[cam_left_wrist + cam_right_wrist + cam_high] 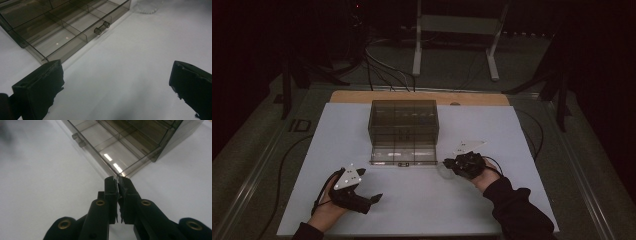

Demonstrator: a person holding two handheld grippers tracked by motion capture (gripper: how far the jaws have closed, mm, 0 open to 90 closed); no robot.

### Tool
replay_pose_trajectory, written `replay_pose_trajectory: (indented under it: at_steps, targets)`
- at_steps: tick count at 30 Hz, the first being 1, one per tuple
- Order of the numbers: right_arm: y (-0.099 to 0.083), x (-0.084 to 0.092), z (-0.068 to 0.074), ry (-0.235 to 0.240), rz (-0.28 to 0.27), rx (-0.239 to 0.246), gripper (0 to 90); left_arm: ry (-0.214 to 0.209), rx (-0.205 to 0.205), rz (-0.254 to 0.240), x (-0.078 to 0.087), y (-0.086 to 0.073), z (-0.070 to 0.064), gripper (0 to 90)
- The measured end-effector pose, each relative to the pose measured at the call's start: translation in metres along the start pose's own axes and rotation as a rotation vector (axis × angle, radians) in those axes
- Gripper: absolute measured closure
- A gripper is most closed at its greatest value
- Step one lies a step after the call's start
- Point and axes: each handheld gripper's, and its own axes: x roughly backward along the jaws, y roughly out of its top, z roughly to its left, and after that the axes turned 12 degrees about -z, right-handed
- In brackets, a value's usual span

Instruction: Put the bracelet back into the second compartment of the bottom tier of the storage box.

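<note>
Two grippers are out on the bench point(412, 200), one in each of the person's hands, and a smoky see-through organizer box point(404, 122) sits at about 12 o'clock from them, toward the far side of the white surface.

The box's bottom drawer point(403, 154) is pulled out toward the person, with a small bar handle point(402, 164) on its front edge. In the left gripper view the drawer shows up at 11 o'clock, split into empty compartments, handle point(102, 27) pointing out over the bench.

The right gripper point(447, 163) is at the drawer's near right corner, roughly 3 o'clock from the handle. Its jaws are pressed right together with nothing between them. In the right gripper view the closed tips point(117, 182) sit just at the drawer's front corner point(117, 172); whether they actually touch it is hard to tell.

The left gripper point(377, 197) is well apart from the box, down at around 7 o'clock from the drawer, resting low over the bare bench and pointing toward 3 o'clock. Its jaws stand wide open and hold nothing, just white surface between them in the left gripper view.

A faint clear round thing point(147, 8) lies on the bench past the drawer at 1 o'clock in that view, too washed out to identify.
</note>
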Motion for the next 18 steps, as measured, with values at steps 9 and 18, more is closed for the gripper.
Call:
replay_pose_trajectory:
  at_steps: [9,18]
  targets:
    - [0.01,0.006,0.005,0.012,-0.016,0.023,85.9,0.003,0.0,0.0,0.0,0.0,0.0,0.0]
    - [0.016,0.011,0.01,0.025,-0.026,0.036,85.9,0.003,-0.003,0.0,0.0,0.0,0.0,0.0]
